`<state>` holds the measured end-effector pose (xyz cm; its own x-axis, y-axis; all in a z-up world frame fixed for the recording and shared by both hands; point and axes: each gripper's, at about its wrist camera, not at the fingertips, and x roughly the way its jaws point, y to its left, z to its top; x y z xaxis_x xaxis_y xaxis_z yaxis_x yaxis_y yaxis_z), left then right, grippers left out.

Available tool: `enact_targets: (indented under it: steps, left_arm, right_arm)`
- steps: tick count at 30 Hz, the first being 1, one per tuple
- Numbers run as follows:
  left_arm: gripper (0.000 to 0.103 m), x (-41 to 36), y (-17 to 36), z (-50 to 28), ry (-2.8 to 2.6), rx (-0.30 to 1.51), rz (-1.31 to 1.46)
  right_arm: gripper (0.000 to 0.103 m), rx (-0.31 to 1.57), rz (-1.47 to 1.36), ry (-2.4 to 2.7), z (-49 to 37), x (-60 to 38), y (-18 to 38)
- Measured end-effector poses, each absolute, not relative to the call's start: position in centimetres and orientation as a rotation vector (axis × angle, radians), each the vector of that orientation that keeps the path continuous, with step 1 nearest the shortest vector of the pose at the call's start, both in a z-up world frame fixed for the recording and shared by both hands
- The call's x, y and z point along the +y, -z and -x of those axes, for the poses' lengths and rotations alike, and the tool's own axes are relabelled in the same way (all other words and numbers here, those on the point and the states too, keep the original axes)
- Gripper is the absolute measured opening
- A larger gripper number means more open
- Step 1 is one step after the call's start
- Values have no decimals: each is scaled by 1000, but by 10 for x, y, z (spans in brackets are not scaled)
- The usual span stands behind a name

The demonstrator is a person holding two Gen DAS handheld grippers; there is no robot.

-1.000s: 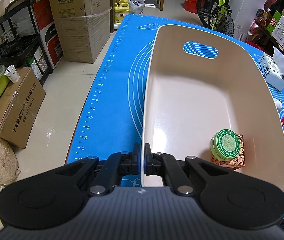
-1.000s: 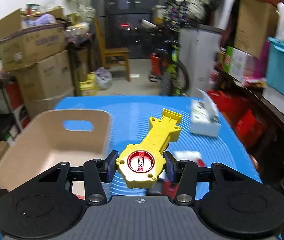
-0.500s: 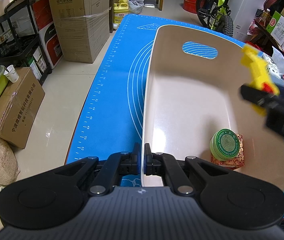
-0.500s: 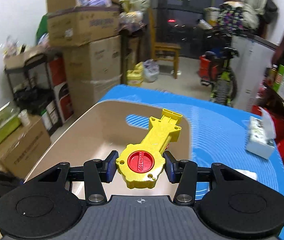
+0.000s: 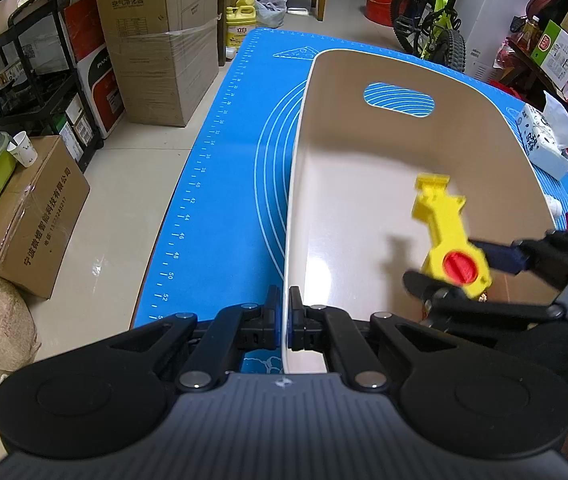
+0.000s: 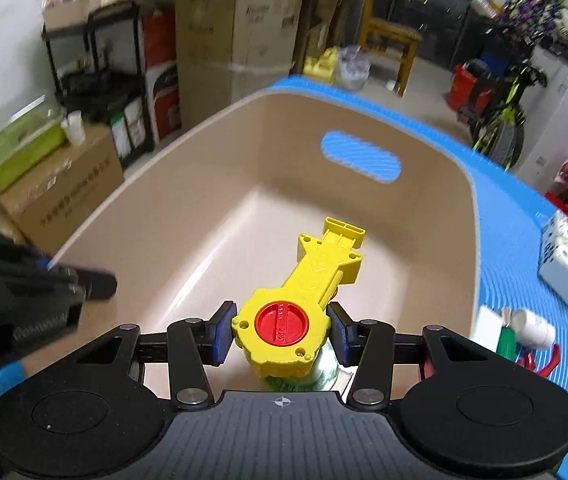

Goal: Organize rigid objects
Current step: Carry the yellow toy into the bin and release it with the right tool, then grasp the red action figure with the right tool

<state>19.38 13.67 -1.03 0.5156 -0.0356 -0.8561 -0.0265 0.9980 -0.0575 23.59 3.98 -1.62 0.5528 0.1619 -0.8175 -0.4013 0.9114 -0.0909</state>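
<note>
A beige plastic bin (image 5: 364, 152) with a handle slot stands on the blue mat (image 5: 227, 184). My left gripper (image 5: 284, 320) is shut on the bin's near-left wall. My right gripper (image 6: 281, 330) is shut on a yellow toy launcher (image 6: 296, 304) with a red dial and holds it over the inside of the bin (image 6: 211, 216). The launcher (image 5: 450, 240) also shows in the left wrist view, above the bin's near-right corner. A green tin (image 6: 296, 380) lies under the launcher, mostly hidden.
A tissue pack (image 6: 564, 256), a white cup (image 6: 534, 328) and red-handled items (image 6: 544, 364) lie on the mat right of the bin. Cardboard boxes (image 5: 155, 40), a black shelf (image 5: 23, 76) and a bicycle (image 5: 436, 28) stand on the floor around the table.
My right gripper has carried the yellow launcher leftward from above the mat to over the bin and lower into it. It now covers the green tin. My left gripper has kept its hold.
</note>
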Motion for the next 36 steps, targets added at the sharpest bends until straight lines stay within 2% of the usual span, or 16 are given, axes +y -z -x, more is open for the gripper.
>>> enact_targets:
  steps: [7, 9, 18, 29, 36]
  left_arm:
    - [5, 137, 10, -193, 6, 1030, 65]
    - [5, 137, 10, -193, 7, 1030, 65]
    - [5, 137, 10, -193, 8, 1030, 67]
    - [5, 139, 9, -193, 11, 1031, 71]
    - [5, 140, 9, -193, 10, 1031, 71]
  right_arm:
    - [53, 988, 304, -336, -236, 41, 23]
    - [59, 993, 285, -338, -239, 40, 21]
    - [69, 899, 202, -326, -238, 18, -7]
    - [74, 816, 44, -188, -237, -55, -38]
    - [74, 827, -21, -39, -238, -112, -27]
